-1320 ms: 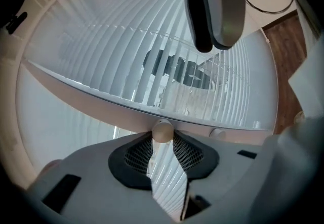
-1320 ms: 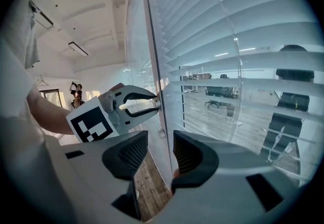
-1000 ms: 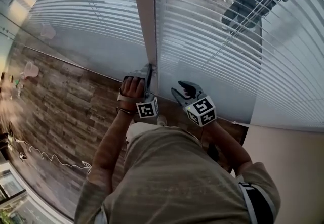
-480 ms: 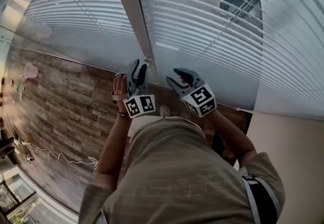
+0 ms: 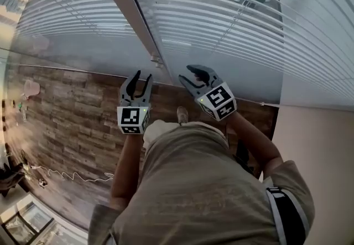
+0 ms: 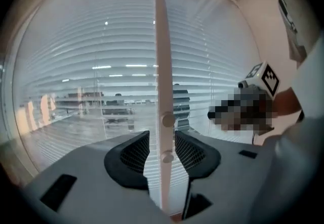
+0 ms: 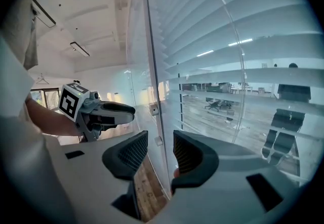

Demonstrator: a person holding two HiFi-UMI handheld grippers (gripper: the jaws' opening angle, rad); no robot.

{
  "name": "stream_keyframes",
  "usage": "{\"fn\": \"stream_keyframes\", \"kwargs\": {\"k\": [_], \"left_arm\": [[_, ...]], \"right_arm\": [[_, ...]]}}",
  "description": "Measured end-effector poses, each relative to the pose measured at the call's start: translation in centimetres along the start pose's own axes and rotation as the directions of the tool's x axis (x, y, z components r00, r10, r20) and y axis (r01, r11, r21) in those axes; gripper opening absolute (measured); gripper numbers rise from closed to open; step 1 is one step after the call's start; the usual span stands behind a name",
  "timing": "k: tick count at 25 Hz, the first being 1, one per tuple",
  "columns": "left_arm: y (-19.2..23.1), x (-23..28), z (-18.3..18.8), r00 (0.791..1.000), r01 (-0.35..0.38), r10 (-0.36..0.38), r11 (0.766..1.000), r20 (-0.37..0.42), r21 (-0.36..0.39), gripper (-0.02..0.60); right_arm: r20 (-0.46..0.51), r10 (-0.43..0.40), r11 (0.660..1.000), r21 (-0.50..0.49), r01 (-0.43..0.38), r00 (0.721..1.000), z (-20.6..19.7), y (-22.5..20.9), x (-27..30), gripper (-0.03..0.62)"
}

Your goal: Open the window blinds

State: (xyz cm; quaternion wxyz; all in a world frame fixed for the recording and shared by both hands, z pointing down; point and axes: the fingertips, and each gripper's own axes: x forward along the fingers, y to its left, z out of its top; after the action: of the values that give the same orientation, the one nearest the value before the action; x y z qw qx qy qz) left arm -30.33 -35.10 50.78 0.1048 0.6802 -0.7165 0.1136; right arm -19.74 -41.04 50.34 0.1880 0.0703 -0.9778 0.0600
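Observation:
White slatted blinds (image 5: 221, 22) hang behind glass on both sides of a white post (image 5: 124, 0). Two small round knobs (image 6: 167, 120) sit on that post, and show as a small fitting (image 5: 156, 62) in the head view. My left gripper (image 5: 141, 77) hovers upright a short way back from the post. Its jaws have just been opening and stand open with nothing between them; in the left gripper view the post lines up beyond the gap of that gripper (image 6: 162, 139). My right gripper (image 5: 188, 74) stays close to the right pane, open and empty (image 7: 160, 139).
Wood-plank floor (image 5: 72, 122) runs along the foot of the glass, with a thin white cable (image 5: 72, 175) lying on it at lower left. A beige wall (image 5: 315, 144) closes the right side. The person's torso fills the lower middle.
The left gripper has come off the knob on the post, drawn back to the left and rolled from sideways to upright. Its jaws stand wider. The right gripper has barely moved.

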Motion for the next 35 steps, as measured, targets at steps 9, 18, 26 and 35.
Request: {"fn": "stream_keyframes", "kwargs": {"k": [9, 18, 26, 35], "left_arm": [[0.6, -3.0, 2.2, 0.995, 0.097, -0.096, 0.99, 0.015, -0.098, 0.161], [3.4, -7.4, 1.7, 0.99, 0.143, -0.144, 0.982, 0.008, -0.121, 0.163], [6.1, -11.9, -3.8, 0.982, 0.186, -0.189, 0.969, -0.004, -0.162, 0.172], [5.6, -19.5, -8.1, 0.969, 0.246, -0.245, 0.958, 0.021, -0.148, 0.176]], "right_arm": [[-0.012, -0.083, 0.996, -0.015, 0.082, 0.997, 2.9, 1.5, -1.7, 0.161], [-0.043, -0.156, 0.988, -0.008, 0.156, 0.987, 3.8, 5.5, -1.1, 0.161], [-0.045, -0.195, 0.981, -0.013, 0.195, 0.98, 1.5, 11.0, 1.6, 0.161], [-0.036, -0.221, 0.975, -0.017, 0.22, 0.975, -1.7, 20.1, 2.1, 0.161]]}}
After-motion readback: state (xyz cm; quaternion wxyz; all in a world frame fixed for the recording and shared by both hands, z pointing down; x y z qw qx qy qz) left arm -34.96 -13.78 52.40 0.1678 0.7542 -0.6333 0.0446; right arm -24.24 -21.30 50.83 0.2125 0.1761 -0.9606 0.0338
